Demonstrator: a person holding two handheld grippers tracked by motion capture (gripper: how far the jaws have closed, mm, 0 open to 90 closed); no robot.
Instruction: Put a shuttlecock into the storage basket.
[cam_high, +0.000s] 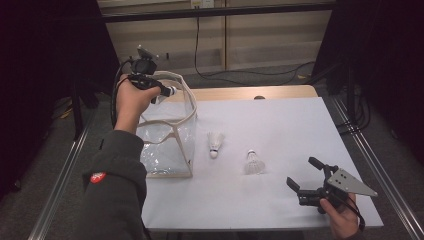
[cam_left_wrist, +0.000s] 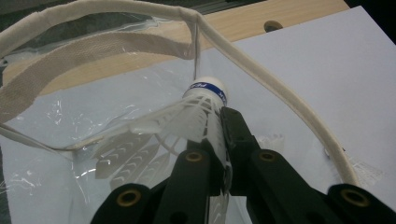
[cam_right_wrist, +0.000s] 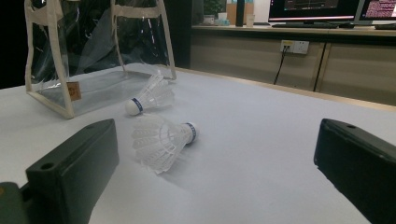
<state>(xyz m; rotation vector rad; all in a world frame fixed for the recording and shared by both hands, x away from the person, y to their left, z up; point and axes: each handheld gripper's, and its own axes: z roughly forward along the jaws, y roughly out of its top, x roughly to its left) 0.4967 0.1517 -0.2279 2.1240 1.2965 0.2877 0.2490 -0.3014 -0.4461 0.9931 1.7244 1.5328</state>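
**Shuttlecock held over clear bag**

A shuttlecock is pinched by the left gripper fingers above the open top of the clear bag, which stands at the worktop's left side. Its feathers are partly hidden behind the fingers; the blue band lettering is too blurred to be read. The right gripper is held low near the front edge, fingers spread wide, nothing gripped. Two more shuttlecocks are lying on the worktop. The bag's small tan label cannot be read.
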